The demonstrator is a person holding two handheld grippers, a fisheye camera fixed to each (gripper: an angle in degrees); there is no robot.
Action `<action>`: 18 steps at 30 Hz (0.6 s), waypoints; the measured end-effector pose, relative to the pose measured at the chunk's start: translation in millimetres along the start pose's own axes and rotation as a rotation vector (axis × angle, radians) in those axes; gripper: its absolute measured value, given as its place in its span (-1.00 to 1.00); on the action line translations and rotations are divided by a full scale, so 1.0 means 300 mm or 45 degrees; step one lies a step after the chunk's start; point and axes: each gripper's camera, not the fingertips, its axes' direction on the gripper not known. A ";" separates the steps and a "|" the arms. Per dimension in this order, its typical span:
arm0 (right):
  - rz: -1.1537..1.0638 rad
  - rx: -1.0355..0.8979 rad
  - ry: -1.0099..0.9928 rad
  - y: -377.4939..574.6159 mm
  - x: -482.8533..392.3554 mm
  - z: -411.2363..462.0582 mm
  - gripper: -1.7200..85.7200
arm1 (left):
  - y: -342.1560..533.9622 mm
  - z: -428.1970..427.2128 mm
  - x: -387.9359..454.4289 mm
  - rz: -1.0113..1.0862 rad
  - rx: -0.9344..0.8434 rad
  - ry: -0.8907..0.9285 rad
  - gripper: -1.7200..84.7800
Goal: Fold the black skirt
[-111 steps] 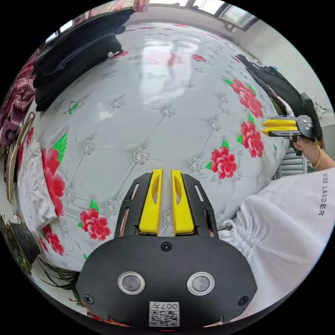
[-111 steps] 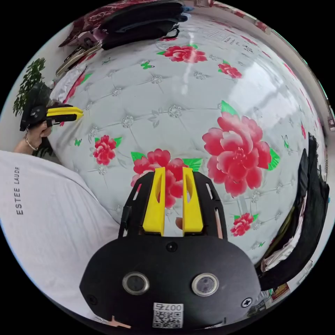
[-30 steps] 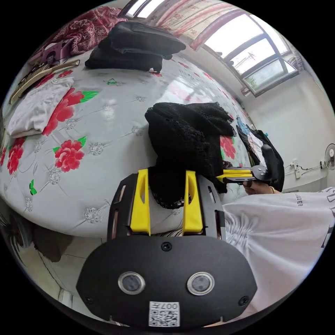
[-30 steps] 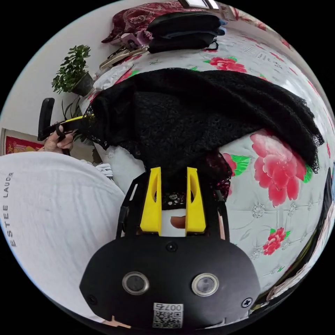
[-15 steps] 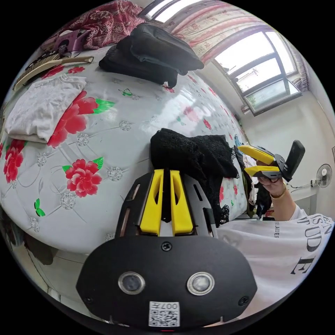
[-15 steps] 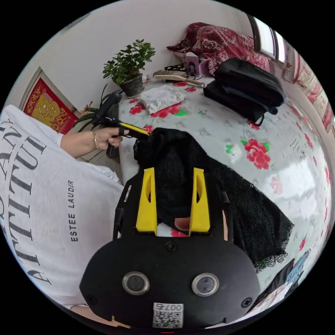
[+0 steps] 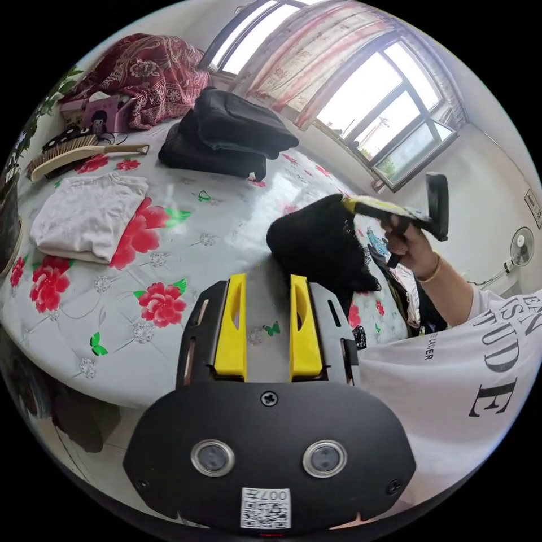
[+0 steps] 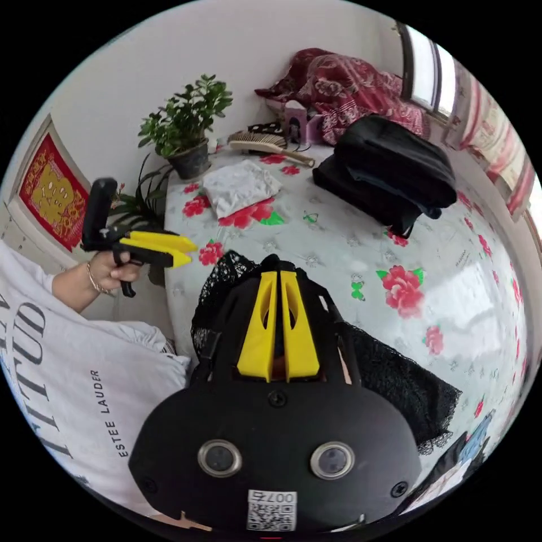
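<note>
Right gripper [image 8: 279, 279] jaws clenched on black skirt [image 7: 319, 245], left gripper [image 7: 268, 282] jaws released beside it

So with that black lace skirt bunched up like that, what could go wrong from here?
Only the right claw pinches the black lace skirt; the left claw is open and empty, so the bunched fabric may sag and lose any fold line.

Lace snags easily, so the pinch could pull threads.

Part of the skirt lies close to the edge of the floral bed cover, so a tug might drag it off.
</note>
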 end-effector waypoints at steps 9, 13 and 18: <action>0.156 0.548 0.274 0.060 -0.125 -0.575 -0.97 | 0.068 0.308 0.377 0.226 -0.263 0.493 -0.56; 0.135 0.647 0.403 0.093 -0.256 -0.751 -0.97 | 0.109 0.366 0.661 0.660 -0.288 0.115 -0.58; 0.118 0.804 0.532 0.185 -0.408 -0.963 -0.97 | 0.068 0.297 0.707 0.557 -0.072 -0.084 -0.95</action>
